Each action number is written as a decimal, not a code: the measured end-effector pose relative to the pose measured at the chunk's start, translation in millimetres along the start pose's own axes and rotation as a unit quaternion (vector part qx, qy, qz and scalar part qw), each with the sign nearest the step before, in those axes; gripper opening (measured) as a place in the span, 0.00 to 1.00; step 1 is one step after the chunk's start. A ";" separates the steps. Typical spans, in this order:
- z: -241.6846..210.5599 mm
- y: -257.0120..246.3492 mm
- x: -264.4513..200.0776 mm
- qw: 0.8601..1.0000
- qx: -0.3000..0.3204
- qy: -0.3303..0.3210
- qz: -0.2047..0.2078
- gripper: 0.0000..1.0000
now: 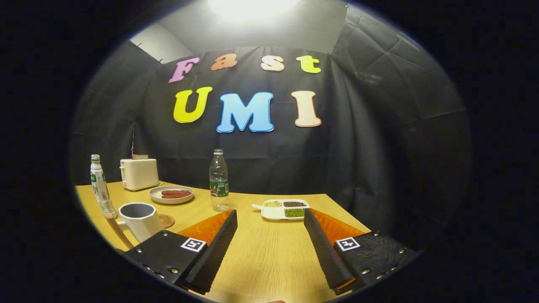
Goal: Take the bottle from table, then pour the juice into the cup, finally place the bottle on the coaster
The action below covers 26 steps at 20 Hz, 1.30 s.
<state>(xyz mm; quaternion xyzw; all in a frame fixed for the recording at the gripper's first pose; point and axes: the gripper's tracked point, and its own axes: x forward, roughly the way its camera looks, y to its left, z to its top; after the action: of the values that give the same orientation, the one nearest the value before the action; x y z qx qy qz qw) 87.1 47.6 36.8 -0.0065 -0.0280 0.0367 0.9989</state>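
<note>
two bottles [219, 179] [100, 187], one cup [140, 219], one coaster [166, 220] on table [269, 256]; tool [269, 219] fingers spread wide, holding nothing.

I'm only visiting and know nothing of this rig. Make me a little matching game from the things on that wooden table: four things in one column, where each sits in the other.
Things
1. clear bottle
2. cup
3. toaster
4. divided dish

Places
A. close beside one finger, next to the coaster
B. far back corner, behind the plate
C. beyond the open gripper, upright near the wall
D. just ahead of the other finger, holding three kinds of grains

Pairs: 1-C, 2-A, 3-B, 4-D
</note>
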 end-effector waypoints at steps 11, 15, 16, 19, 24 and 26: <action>85.6 95.8 -60.6 0.999 -0.002 -0.044 -0.004 0.96; 106.6 152.4 -81.9 0.998 -0.004 -0.061 0.020 0.96; 109.5 167.2 -85.4 0.998 0.001 -0.062 0.027 0.96; 108.7 211.9 -91.6 0.997 0.011 -0.061 0.049 0.96; 93.9 274.5 -94.5 0.995 0.034 -0.056 0.076 0.96; 86.9 296.8 -94.6 0.994 0.042 -0.058 0.088 0.96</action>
<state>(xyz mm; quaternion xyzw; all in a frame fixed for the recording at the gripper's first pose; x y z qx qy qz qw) -33.7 337.5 113.7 0.0350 -0.0832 0.1257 0.9880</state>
